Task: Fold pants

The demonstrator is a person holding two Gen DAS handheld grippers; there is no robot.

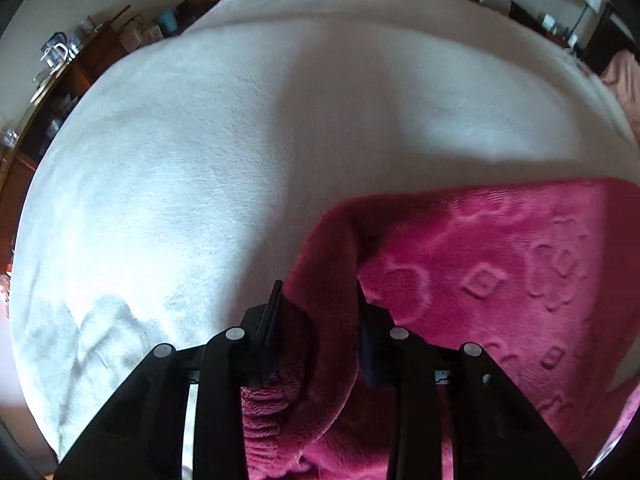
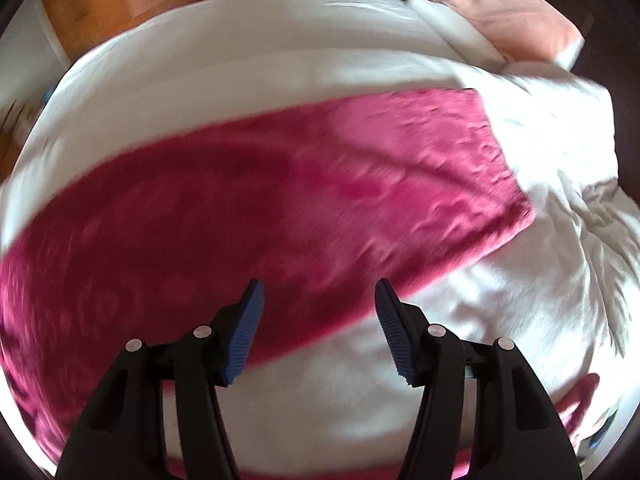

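Left wrist view looks steeply down on a bed [image 1: 192, 168] covered with a white fleecy blanket that fills most of the frame. Along the far left edge stands a dark wooden shelf [image 1: 60, 80] crowded with jars and a kettle; a lamp [image 1: 590, 0] stands at the far right. Nothing blocks either tool. In the right wrist view, a pink pillow [image 2: 508, 12] lies at the far right corner. The magenta plush pants [image 2: 280, 200], embossed with flower and square shapes, stretch across the bed from near left to far right. The left tongs [image 1: 318, 292] pinch a bunched fold of the pants' edge. The right tongs [image 2: 318, 292] hang parted and empty above the pants' near edge.
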